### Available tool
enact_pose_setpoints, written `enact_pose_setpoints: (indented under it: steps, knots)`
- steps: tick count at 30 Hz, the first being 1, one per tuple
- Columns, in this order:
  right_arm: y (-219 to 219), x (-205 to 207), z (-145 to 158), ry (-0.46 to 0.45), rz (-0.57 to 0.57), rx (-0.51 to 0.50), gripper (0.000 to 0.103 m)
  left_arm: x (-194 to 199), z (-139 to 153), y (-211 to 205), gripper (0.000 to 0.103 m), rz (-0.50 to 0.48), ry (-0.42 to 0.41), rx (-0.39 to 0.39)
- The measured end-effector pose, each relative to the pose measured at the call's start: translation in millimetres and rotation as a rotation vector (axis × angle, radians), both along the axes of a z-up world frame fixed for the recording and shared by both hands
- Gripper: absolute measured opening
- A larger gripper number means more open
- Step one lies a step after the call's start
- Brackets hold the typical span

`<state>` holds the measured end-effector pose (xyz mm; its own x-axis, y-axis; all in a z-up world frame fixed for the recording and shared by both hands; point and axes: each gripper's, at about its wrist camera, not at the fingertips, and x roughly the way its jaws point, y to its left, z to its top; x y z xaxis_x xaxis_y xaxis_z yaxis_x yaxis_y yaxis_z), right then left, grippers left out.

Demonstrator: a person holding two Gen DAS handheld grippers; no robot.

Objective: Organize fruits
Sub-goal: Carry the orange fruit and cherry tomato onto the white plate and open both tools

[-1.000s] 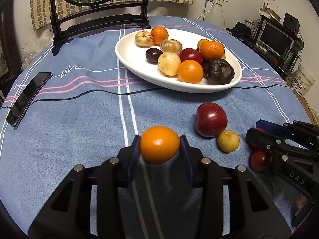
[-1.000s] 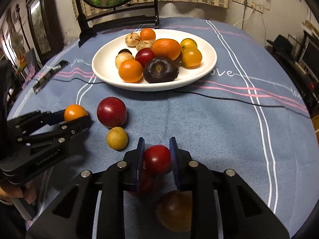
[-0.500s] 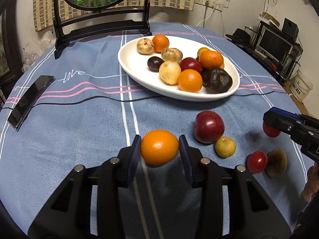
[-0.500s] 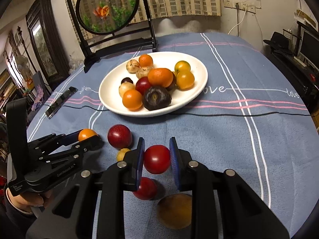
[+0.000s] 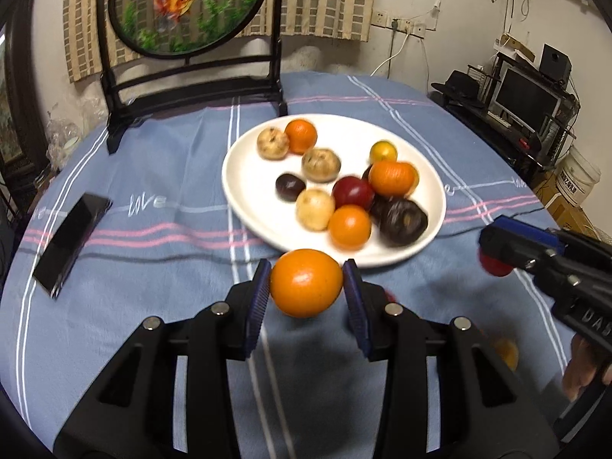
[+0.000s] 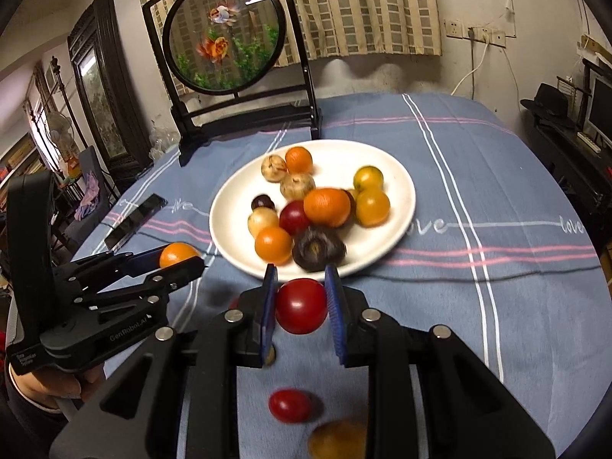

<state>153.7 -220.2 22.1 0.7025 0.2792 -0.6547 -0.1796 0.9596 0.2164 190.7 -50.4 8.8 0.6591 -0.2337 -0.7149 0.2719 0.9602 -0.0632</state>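
My left gripper [image 5: 306,295] is shut on an orange fruit [image 5: 306,283], held in the air just short of the near rim of the white plate [image 5: 244,191]. My right gripper [image 6: 300,308] is shut on a small red fruit [image 6: 301,306], also lifted, near the plate's [image 6: 401,176] front edge. The plate holds several fruits: oranges, pale brown ones, dark purple ones, a red one and yellow ones. Each gripper shows in the other's view, the left [image 6: 179,258] with its orange, the right [image 5: 497,254] with its red fruit. A red fruit [image 6: 289,405] and a brownish one [image 6: 336,440] lie on the cloth below.
A blue striped tablecloth [image 5: 153,252] covers the round table. A black phone [image 5: 72,237] lies at the left. A round goldfish screen on a black stand [image 5: 183,11] stands behind the plate. Shelves with a monitor [image 5: 528,103] are off to the right.
Both grippers have risen with their fruits and come nearer the plate. The loose fruits on the cloth have dropped low in the views or out of sight behind the fingers.
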Motion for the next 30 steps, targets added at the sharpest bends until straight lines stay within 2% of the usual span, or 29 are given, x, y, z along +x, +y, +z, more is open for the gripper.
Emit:
enact_pose_setpoints:
  steps: [6,9,13,18,19,20,21,23,26,28,30]
  knots:
    - [14,32,7,-0.024,0.020,-0.010,0.025,35,4,-8,0.040,0.021,0.010,-0.001]
    - [22,51,7,-0.027,0.035,0.040,0.025,55,2,-6,0.040,0.041,0.026,-0.008]
    - [32,76,-5,-0.003,0.038,0.064,0.025,83,-8,-3,0.040,0.081,0.046,0.016]
    - [31,101,-20,0.043,0.021,0.126,0.028,106,-19,4,0.041,0.126,0.059,0.009]
    - [30,102,-22,0.050,0.017,0.135,0.028,109,-20,6,0.055,0.142,0.060,0.004]
    - [28,102,-26,0.057,0.011,0.156,0.028,111,-19,8,0.074,0.160,0.056,0.006]
    - [26,102,-28,0.060,0.009,0.161,0.030,111,-18,11,0.079,0.186,0.044,0.010]
    - [23,100,-29,0.069,0.013,0.171,0.036,108,-14,16,0.082,0.201,0.015,-0.006]
    - [18,94,-26,0.060,0.003,0.189,0.046,106,-13,19,0.083,0.198,0.029,-0.024]
    - [13,87,-23,0.044,-0.010,0.217,0.060,102,-10,22,0.086,0.206,0.022,-0.037]
    - [7,80,-24,0.044,-0.029,0.242,0.061,96,-8,25,0.091,0.220,0.011,-0.037]
